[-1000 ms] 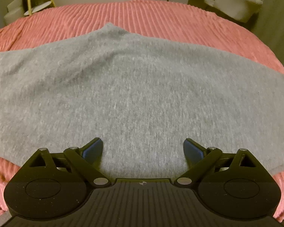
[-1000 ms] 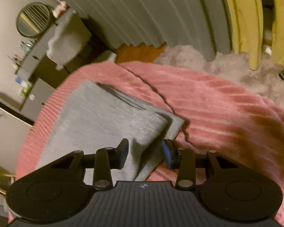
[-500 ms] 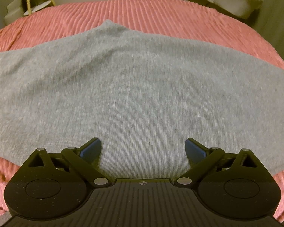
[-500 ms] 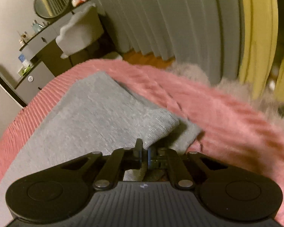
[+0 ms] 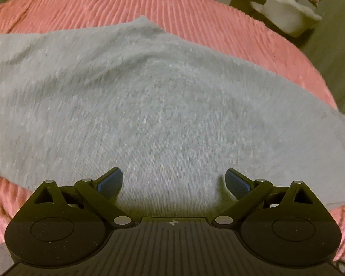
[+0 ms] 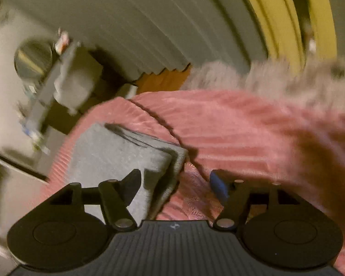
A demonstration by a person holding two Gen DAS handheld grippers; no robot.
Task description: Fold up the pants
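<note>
With the grey pants (image 5: 149, 105) lying doubled over on the pink bedspread (image 5: 195, 11), I judge one more fold remains, my left gripper (image 5: 173, 179) spread wide above them and my right gripper (image 6: 174, 179) opening off their layered end.

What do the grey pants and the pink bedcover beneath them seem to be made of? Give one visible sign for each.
Grey pants: probably a soft knit such as jersey or fleece, matte, with fine ribbing and a limp drape. Pink bedcover: probably plush corduroy-like or chenille fabric, with raised parallel ridges and a slight sheen.
</note>
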